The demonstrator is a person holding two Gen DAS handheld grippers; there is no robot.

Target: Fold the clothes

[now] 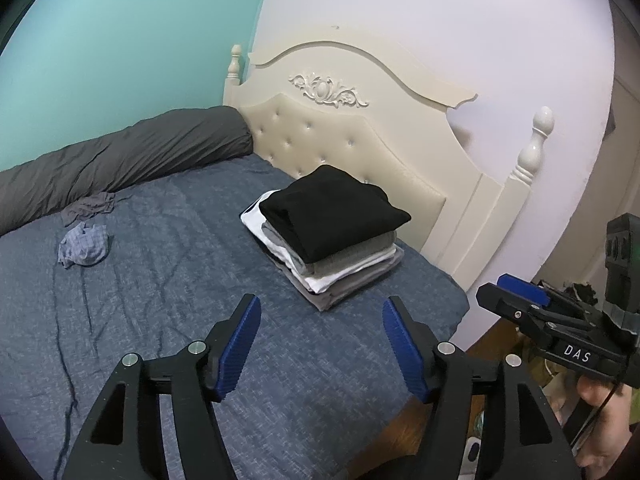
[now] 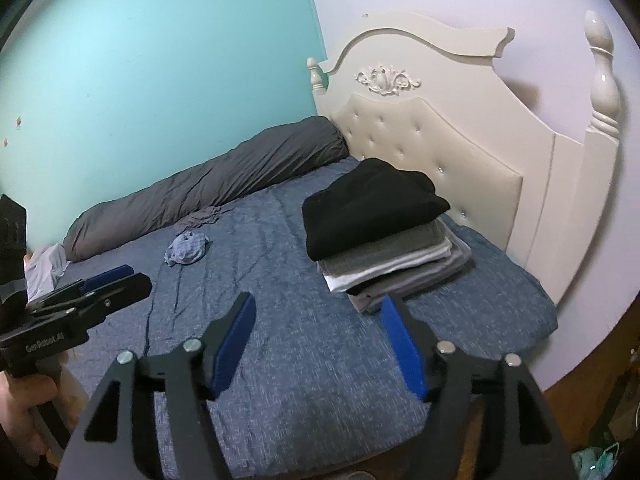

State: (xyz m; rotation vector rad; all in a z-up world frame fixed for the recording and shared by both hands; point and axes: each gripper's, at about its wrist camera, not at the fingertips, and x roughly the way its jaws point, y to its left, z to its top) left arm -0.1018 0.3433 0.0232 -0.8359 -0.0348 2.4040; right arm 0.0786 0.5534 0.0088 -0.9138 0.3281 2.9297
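Observation:
A stack of folded clothes [image 1: 332, 236], black on top over grey and white layers, sits on the blue bed near the headboard; it also shows in the right wrist view [image 2: 380, 232]. A crumpled blue checked garment [image 1: 84, 249] [image 2: 187, 250] and a crumpled grey garment [image 1: 90, 206] [image 2: 200, 218] lie farther off by the grey bolster. My left gripper [image 1: 320, 312] is open and empty above the bed, short of the stack. My right gripper [image 2: 318, 310] is open and empty, also short of the stack.
A long grey bolster [image 1: 120, 160] runs along the teal wall. A cream tufted headboard [image 1: 352, 140] with posts stands behind the stack. The bed's blue sheet [image 1: 180, 280] is wrinkled. Wood floor and clutter [image 1: 560, 380] lie off the bed's right edge.

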